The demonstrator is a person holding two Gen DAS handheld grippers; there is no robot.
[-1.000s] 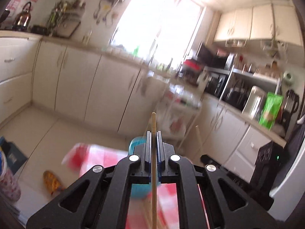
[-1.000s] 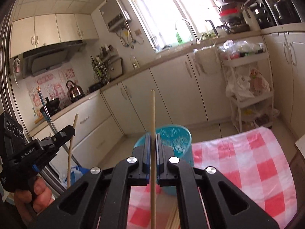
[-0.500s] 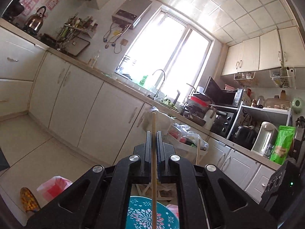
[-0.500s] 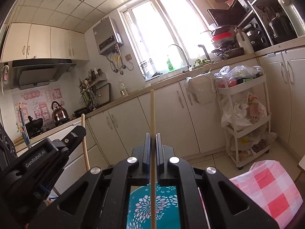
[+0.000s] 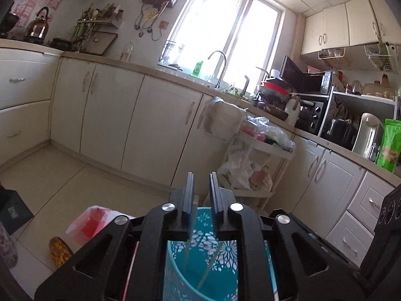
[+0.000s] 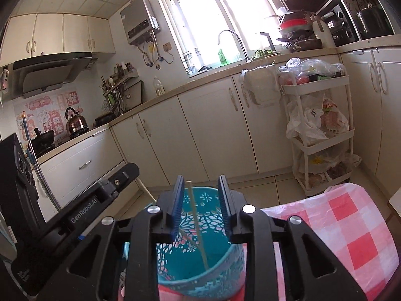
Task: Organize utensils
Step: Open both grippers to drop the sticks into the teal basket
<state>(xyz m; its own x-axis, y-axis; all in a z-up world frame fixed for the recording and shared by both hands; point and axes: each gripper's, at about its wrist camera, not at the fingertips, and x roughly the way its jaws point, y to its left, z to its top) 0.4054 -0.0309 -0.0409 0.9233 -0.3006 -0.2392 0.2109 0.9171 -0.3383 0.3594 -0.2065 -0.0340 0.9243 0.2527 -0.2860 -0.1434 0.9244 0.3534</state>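
A teal perforated holder (image 5: 200, 263) (image 6: 200, 260) stands on the red-checked tablecloth (image 6: 351, 230) right under both grippers. My left gripper (image 5: 201, 195) is open and empty above it; two chopsticks (image 5: 209, 268) lean inside the holder. My right gripper (image 6: 199, 198) is open, and a wooden chopstick (image 6: 196, 223) stands loose between its jaws, its lower end in the holder. The left gripper's body (image 6: 82, 213) shows at the left of the right wrist view.
Cream kitchen cabinets (image 5: 130, 115) and a counter with a sink tap (image 6: 230, 40) run along the far wall. A white trolley (image 6: 323, 130) with bags stands at the right. A kettle (image 6: 75, 123) sits on the stove at the left.
Both grippers have opened and let go of their chopsticks, which have dropped into the teal holder. Both views have tilted down a little toward the holder.
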